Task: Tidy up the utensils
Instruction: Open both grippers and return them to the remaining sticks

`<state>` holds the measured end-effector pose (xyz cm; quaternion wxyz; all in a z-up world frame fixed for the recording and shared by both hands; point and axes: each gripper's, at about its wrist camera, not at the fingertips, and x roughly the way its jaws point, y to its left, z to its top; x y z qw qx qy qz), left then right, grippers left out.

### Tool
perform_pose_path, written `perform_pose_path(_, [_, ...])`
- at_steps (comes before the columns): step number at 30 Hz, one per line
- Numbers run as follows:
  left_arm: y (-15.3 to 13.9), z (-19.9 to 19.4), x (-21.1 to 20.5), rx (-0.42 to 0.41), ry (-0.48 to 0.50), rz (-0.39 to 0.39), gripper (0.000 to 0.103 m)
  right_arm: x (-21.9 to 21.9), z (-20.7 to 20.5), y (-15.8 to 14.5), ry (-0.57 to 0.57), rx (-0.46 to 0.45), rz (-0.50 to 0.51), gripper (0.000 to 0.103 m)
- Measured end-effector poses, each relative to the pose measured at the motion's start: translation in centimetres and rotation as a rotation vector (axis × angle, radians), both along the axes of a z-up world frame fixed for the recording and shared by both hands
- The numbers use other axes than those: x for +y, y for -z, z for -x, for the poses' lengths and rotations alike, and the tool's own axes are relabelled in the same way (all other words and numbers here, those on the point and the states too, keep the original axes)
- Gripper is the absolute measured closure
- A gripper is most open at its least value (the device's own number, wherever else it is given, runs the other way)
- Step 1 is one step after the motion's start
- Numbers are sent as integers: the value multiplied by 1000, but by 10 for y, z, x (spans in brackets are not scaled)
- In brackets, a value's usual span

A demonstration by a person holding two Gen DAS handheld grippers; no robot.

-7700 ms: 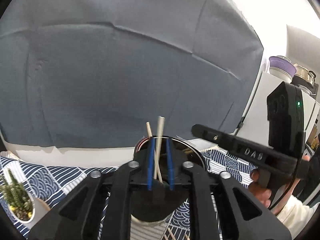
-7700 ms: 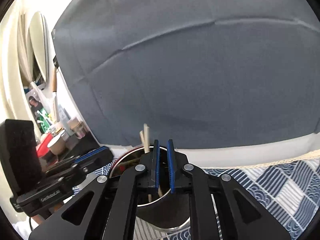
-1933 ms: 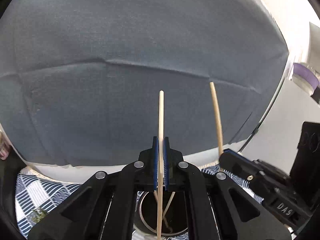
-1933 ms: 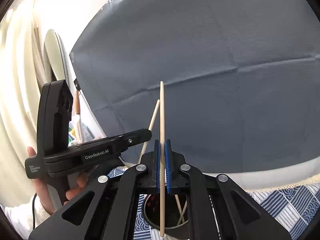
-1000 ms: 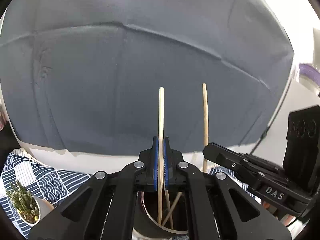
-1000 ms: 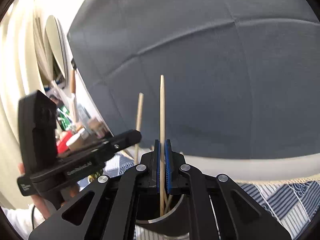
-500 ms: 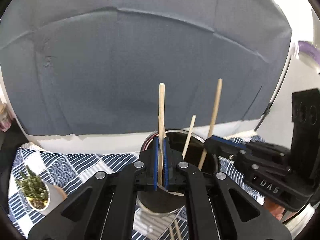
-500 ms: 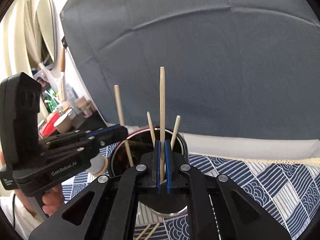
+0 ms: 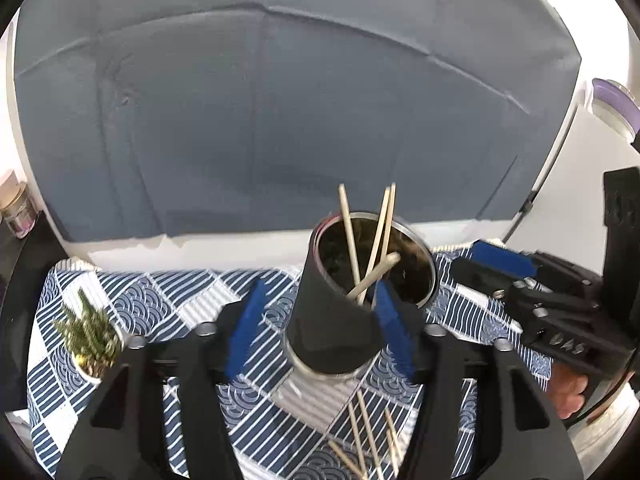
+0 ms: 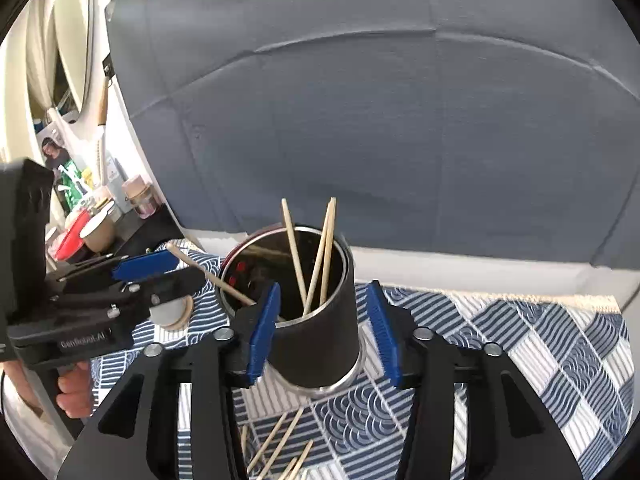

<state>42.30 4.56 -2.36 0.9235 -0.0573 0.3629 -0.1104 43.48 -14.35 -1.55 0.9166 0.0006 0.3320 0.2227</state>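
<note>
A black metal cup (image 9: 336, 328) (image 10: 320, 340) stands on the blue patterned cloth and holds several wooden chopsticks (image 9: 374, 248) (image 10: 316, 256). One chopstick (image 10: 208, 274) leans out over the cup's rim toward the left gripper. My left gripper (image 9: 316, 330) is open, its blue pads on either side of the cup. My right gripper (image 10: 324, 332) is open too, also straddling the cup. Several loose chopsticks (image 9: 366, 436) (image 10: 276, 448) lie on the cloth in front of the cup. Each gripper shows in the other's view: the right one (image 9: 520, 276), the left one (image 10: 132, 276).
A small potted plant (image 9: 90, 340) stands at the left on the cloth (image 10: 540, 344). A grey backdrop (image 9: 280, 120) hangs behind the table. A shelf with jars and bottles (image 10: 88, 204) is at the far left, and a purple-lidded pot (image 9: 612, 100) at the right.
Both grippers were shut on a chopstick held upright over the cup. Both have opened and the chopsticks now rest in the cup. The grippers have dropped lower around the cup.
</note>
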Motion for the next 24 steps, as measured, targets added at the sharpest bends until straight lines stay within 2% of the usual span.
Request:
perform_pose_path(1, [2, 4, 1, 6, 3, -1, 42, -2, 4, 0, 9, 0, 4, 49])
perform_pose_path(2, [5, 8, 3, 16, -2, -4, 34, -3, 8, 0, 20, 0, 12, 46])
perform_pose_path(4, [11, 14, 7, 34, -9, -4, 26, -7, 16, 3, 40, 11, 22, 36])
perform_pose_path(6, [16, 20, 10, 56, -15, 1, 24, -12, 23, 8, 61, 34, 25, 35])
perform_pose_path(12, [37, 36, 18, 142, -14, 52, 24, -21, 45, 25, 130, 80, 57, 22])
perform_pose_path(21, [75, 50, 19, 247, -27, 19, 20, -26, 65, 61, 177, 190, 107, 19])
perform_pose_path(24, [91, 53, 13, 295, -28, -34, 20, -24, 70, 77, 174, 229, 131, 19])
